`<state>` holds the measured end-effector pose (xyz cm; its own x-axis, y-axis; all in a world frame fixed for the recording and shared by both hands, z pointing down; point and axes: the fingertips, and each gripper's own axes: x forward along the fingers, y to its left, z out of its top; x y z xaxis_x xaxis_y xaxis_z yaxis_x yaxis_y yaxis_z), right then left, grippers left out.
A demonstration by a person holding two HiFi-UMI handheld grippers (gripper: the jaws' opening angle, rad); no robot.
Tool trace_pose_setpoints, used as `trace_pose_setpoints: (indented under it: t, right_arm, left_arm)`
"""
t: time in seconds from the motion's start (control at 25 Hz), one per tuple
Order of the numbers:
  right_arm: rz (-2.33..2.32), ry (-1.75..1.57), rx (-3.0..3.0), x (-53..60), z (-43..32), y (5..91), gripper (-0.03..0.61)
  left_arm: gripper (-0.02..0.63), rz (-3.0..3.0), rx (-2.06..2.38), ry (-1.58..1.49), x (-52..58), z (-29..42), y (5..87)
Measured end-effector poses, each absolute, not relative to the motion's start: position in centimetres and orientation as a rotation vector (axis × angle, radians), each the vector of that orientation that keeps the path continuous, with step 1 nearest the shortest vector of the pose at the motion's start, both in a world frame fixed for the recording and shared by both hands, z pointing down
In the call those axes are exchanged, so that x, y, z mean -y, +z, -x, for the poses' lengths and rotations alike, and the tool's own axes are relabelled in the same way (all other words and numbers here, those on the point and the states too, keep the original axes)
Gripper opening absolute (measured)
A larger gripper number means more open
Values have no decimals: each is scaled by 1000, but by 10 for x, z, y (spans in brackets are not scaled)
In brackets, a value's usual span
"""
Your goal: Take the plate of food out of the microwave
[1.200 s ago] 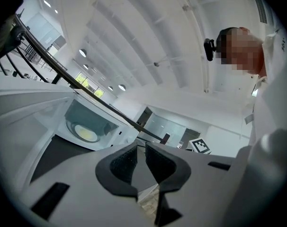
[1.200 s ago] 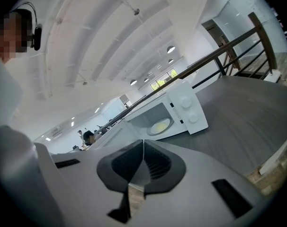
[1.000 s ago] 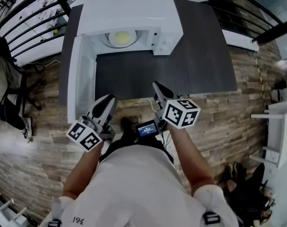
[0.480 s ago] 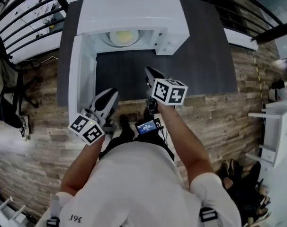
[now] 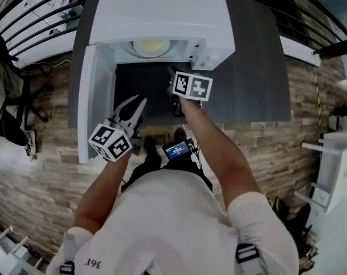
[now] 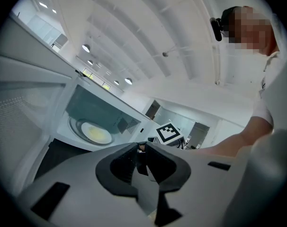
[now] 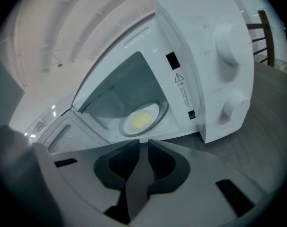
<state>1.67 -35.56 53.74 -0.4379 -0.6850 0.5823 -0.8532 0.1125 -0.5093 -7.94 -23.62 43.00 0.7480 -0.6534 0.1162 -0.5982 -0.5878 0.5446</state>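
Note:
A white microwave (image 5: 156,16) stands on a dark table, its door (image 5: 96,102) swung open to the left. Inside, a plate of yellow food (image 5: 149,46) rests on the turntable; the same plate (image 7: 142,118) lies straight ahead in the right gripper view. My right gripper (image 5: 172,73) hovers just before the opening, short of the plate. Its jaws have just been opening and stand a little apart with nothing between them (image 7: 143,143). My left gripper (image 5: 140,99) hangs lower left beside the door, its tips together and empty (image 6: 140,145).
The microwave's control panel with two knobs (image 7: 231,74) is right of the cavity. Bare dark tabletop (image 5: 248,79) stretches to the right. A wooden floor (image 5: 311,130) surrounds the table, with a chair (image 5: 7,107) at the left and a white shelf (image 5: 339,153) at the right.
Both grippers have moved up the picture toward the microwave. The right one went further, from the table's near edge to the cavity's mouth. The left one has come alongside the open door.

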Motion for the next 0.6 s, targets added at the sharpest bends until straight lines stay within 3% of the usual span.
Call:
trace_pose_setpoints:
  t: [0.6]
  right_arm:
    - [-1651, 1200, 2106, 432, -2, 554, 55]
  left_arm:
    - [37, -2314, 975, -60, 273, 70, 462]
